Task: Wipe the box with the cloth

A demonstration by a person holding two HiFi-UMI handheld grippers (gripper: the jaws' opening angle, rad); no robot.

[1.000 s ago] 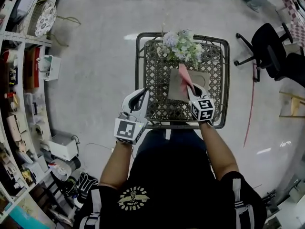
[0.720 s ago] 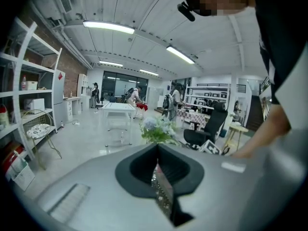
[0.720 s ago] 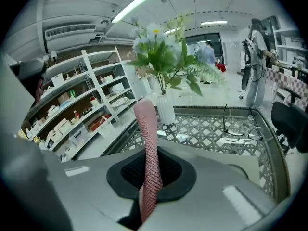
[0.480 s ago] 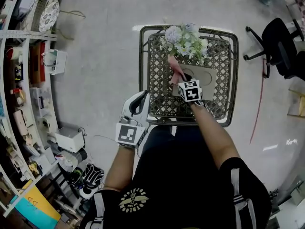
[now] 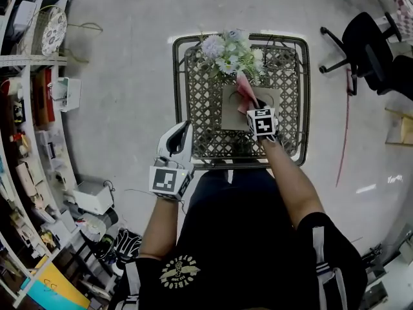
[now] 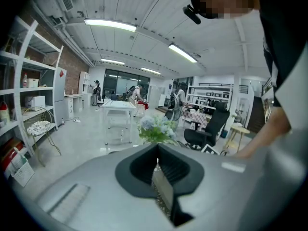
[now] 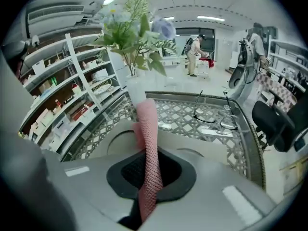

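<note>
At the near edge of a metal lattice table (image 5: 177,95), the person's left gripper (image 5: 182,132) hangs just off the corner with its jaws pressed together on nothing (image 6: 158,170), well apart from the work. Further in, the right gripper (image 5: 253,106) is clamped on a pink mesh cloth (image 7: 148,138), which rises limp from between its jaws (image 7: 149,177) and flops over a flat tan box (image 5: 233,112) lying on the table's middle. The cloth (image 5: 245,89) looks soft, light and floppy, so it is likely to drag behind the grip rather than push; a low pinch near the bunched end should press more of it flat. The box (image 7: 211,146) appears to be thin card, probably light enough to slide on the lattice; steadying its near edge would help. Behind it stands a vase of flowers (image 5: 226,50); a pair of glasses (image 7: 211,117) lies beyond.
</note>
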